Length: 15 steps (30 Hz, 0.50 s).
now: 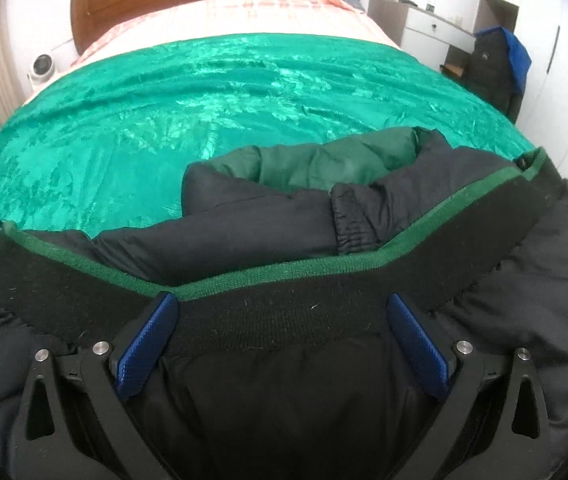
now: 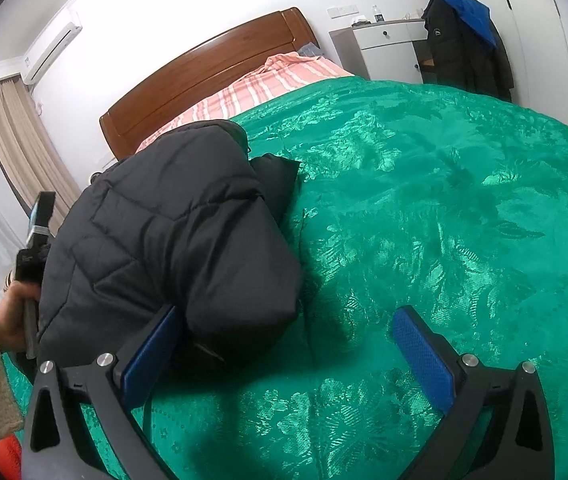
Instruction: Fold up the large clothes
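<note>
a: where's the jacket (image 2: 172, 240)?

b: bunched on the green bedspread (image 2: 444, 208), on its left side in the right wrist view. in the left wrist view its black hem band (image 1: 284, 312) with green trim runs across, a sleeve cuff (image 1: 354, 216) beyond it and green lining (image 1: 324, 164) showing in the open top.

a: the grippers?

b: left gripper (image 1: 284, 320) has jaws wide apart, straddling the band; nothing pinched. right gripper (image 2: 286, 340) is wide open too, its left pad (image 2: 152, 356) touching the jacket, the other over bare bedspread.

a: anything hidden?

b: the jacket's near part is cut off below. a hand (image 2: 12, 312) in a fleecy sleeve holds the other handle, mostly behind the jacket.
</note>
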Available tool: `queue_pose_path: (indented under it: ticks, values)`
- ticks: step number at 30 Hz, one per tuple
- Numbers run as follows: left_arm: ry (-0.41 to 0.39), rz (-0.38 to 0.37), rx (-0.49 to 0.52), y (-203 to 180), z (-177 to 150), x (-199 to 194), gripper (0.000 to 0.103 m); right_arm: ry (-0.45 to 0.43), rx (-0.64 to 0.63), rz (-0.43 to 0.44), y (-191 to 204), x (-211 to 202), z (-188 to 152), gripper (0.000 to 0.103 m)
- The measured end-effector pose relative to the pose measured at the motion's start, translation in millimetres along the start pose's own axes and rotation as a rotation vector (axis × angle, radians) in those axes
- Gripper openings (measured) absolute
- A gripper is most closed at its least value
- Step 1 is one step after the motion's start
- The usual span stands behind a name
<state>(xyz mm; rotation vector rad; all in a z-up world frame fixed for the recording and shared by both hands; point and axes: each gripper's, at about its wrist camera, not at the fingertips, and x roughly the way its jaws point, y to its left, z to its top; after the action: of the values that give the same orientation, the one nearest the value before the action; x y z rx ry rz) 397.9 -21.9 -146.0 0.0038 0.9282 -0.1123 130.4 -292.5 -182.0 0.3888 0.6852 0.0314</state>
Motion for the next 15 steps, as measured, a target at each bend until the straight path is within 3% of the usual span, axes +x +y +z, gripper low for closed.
queue_pose_path:
  ticks: [4, 6, 10, 12, 15]
  values:
    - [0.014, -0.004, -0.013, 1.0, 9.1, -30.5, 0.101, 0.007, 0.000, -0.009, -0.1, 2.1, 0.0, 0.102]
    - [-0.030, -0.072, -0.025, -0.6, 5.1, -62.5, 0.101, 0.008, 0.002, -0.007, -0.7, 2.6, 0.3, 0.102]
    - [-0.100, -0.092, 0.072, -18.7, -28.6, -116.1, 0.102, 0.010, 0.004, -0.007, -0.9, 3.1, 0.5, 0.102]
    - [-0.104, -0.080, 0.123, -26.3, -52.9, -121.3, 0.102, 0.010, 0.004, -0.009, -1.3, 3.7, 0.7, 0.102]
    - [-0.047, -0.044, 0.188, -31.3, -84.6, -96.3, 0.102, 0.010, 0.003, -0.008, -1.2, 3.4, 0.7, 0.102]
